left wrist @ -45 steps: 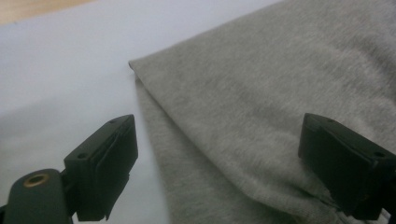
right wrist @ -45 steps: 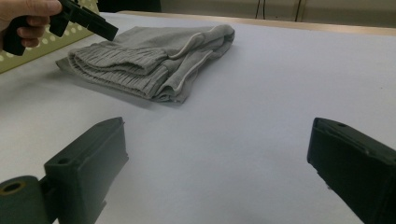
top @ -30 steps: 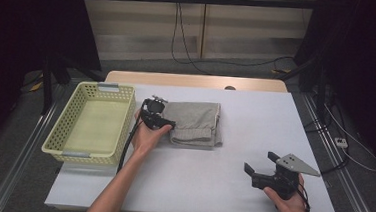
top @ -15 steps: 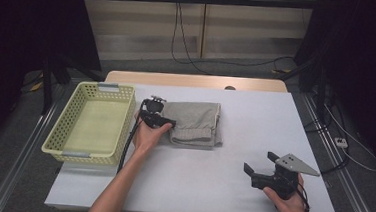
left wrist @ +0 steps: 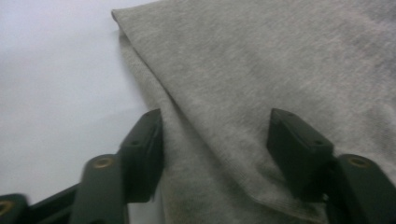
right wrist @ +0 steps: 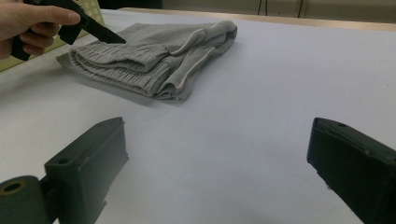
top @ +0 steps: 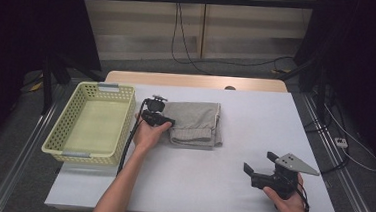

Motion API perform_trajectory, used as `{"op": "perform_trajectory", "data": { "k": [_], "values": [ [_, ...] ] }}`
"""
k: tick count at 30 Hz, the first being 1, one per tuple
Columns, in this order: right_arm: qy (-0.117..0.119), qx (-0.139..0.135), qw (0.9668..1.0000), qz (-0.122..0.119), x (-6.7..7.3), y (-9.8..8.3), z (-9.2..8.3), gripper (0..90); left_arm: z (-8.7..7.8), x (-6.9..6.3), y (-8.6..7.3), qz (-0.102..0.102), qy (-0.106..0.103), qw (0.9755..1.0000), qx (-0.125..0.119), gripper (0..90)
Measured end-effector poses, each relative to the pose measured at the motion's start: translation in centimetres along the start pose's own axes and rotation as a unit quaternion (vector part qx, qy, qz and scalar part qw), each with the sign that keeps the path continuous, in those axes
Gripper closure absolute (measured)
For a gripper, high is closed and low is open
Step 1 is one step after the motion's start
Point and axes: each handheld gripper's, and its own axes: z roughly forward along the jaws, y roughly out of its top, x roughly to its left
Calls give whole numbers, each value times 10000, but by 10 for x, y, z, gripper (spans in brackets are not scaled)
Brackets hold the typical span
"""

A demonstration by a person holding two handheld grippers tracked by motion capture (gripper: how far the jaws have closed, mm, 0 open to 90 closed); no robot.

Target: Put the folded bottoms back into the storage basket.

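Note:
A folded grey garment (top: 195, 122) with a ribbed waistband lies in the middle of the white table (top: 255, 115). My left gripper (top: 166, 120) is at the garment's left edge. In the left gripper view its jaws stand open (left wrist: 215, 149) just over the grey cloth (left wrist: 261, 60), one jaw at the fold's edge and the other above the fabric. My right gripper (top: 259, 163) is open near the table's front right, well away from the garment. Nothing lies between its wide-spread jaws (right wrist: 219, 163), which face the garment (right wrist: 154, 56) and the left gripper (right wrist: 100, 30).
A pale yellow plastic basket (top: 92, 122) with nothing in it stands at the table's left side, right beside my left hand. Metal rails run along both sides of the table. Cables hang at the back and lie on the floor to the right.

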Motion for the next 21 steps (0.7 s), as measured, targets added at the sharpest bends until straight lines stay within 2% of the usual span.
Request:
{"op": "perform_trajectory", "data": {
  "k": [1,3,8,10,11,12,13,16,17,18,21],
  "values": [
    [3,2,10000,-11,0,0,0,46,-1,-1,-1,-8,-137,9999,-24,470],
    [0,4,10000,-14,0,0,1,47,-1,-1,-1,-9,-184,9998,-30,531],
    [7,4,10000,-22,0,0,1,53,-1,0,0,-27,-220,9998,-2,539],
    [9,3,10000,-24,0,0,1,52,-1,-1,0,-11,-275,9996,-4,569],
    [5,6,10000,-23,0,0,2,52,-1,-1,-1,8,-381,9993,-3,698],
    [5,6,10000,-23,0,0,2,52,-1,-2,-2,0,-524,9986,-17,698],
    [-7,16,10000,-36,0,0,2,52,0,-4,-2,26,-503,9987,-45,742],
    [-6,12,10000,-29,0,0,2,53,0,-4,-2,51,-488,9988,-38,749],
    [0,14,10000,-26,1,0,2,53,0,-1,-2,-47,-590,9982,-59,757],
    [0,18,10000,-24,1,0,2,53,0,-1,-2,-47,-590,9982,-59,764],
    [6,10,10000,-24,0,0,1,52,0,-2,-6,-237,-568,9979,-213,778]
  ]
}}
